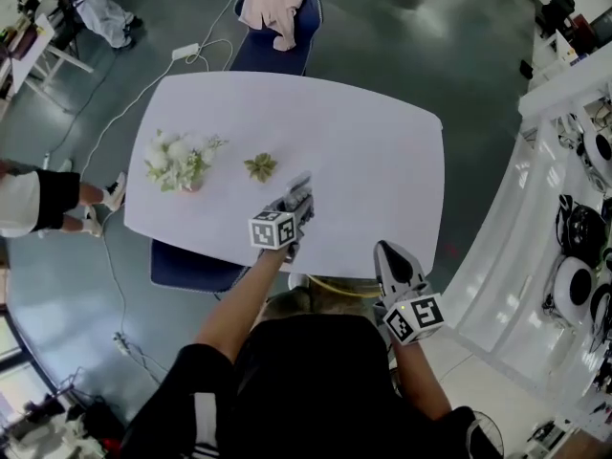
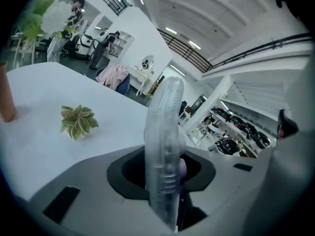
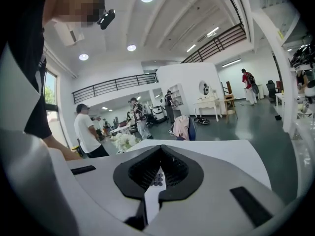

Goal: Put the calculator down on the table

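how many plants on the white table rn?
2. A white flower bunch sits near the table's left end in the head view, and a small green succulent lies just to its right. No others are visible.

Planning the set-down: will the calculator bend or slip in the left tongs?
Probably stiff: the calculator juts out edge-on without sagging. Its clear casing looks smooth, so it might slip, as the left tongs pinch only its near end.

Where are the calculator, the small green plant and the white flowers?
calculator [image 2: 165, 146], left gripper view, on its clear edge between the jaws.
small green plant [image 1: 260, 167], head view, on the middle of its leaves.
white flowers [image 1: 180, 159], head view, on the middle of the bunch.
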Available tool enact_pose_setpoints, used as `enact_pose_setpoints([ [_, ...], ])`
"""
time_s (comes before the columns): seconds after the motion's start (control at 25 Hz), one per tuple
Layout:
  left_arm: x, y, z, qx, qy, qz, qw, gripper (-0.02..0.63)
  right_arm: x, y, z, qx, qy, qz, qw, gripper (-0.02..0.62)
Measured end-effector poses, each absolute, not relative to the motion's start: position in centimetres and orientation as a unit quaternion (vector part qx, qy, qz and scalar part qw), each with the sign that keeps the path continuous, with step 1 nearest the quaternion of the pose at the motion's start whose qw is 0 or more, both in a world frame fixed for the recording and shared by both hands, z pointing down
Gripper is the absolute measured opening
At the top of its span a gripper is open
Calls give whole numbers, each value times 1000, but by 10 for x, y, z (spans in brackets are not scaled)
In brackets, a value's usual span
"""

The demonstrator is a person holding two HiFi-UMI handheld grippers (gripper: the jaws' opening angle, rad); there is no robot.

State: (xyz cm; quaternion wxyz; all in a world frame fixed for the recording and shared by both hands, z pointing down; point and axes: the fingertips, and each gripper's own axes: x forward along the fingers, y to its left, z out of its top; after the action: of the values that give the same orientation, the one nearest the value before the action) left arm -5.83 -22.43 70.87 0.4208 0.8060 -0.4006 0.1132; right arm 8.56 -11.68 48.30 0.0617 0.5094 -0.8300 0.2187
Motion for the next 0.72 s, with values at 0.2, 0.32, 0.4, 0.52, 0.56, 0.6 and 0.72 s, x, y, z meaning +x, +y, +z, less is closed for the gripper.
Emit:
enact_pose_setpoints([
  [0.2,-51,-254,749,778,-397,87,478,126,108,-145,497,498,-834,236,33,-2],
  [0.32,-55,-263,774,757,-410,130,492,126,106,-157,500,477,-848,232,17,-2],
  [0.4,-52,-266,785,746,-409,143,506,126,108,-165,503,467,-854,231,20,-2],
  [0.52,-48,-272,795,734,-406,141,526,126,117,-179,509,462,-855,236,21,-2],
  [0.56,-48,-274,799,729,-407,142,532,127,121,-184,512,462,-854,237,23,-2],
  [0.6,-48,-274,804,723,-410,145,536,127,125,-189,514,463,-853,239,25,-2],
  [0.72,-52,-272,814,698,-432,147,552,141,137,-198,518,465,-852,240,30,-2],
])
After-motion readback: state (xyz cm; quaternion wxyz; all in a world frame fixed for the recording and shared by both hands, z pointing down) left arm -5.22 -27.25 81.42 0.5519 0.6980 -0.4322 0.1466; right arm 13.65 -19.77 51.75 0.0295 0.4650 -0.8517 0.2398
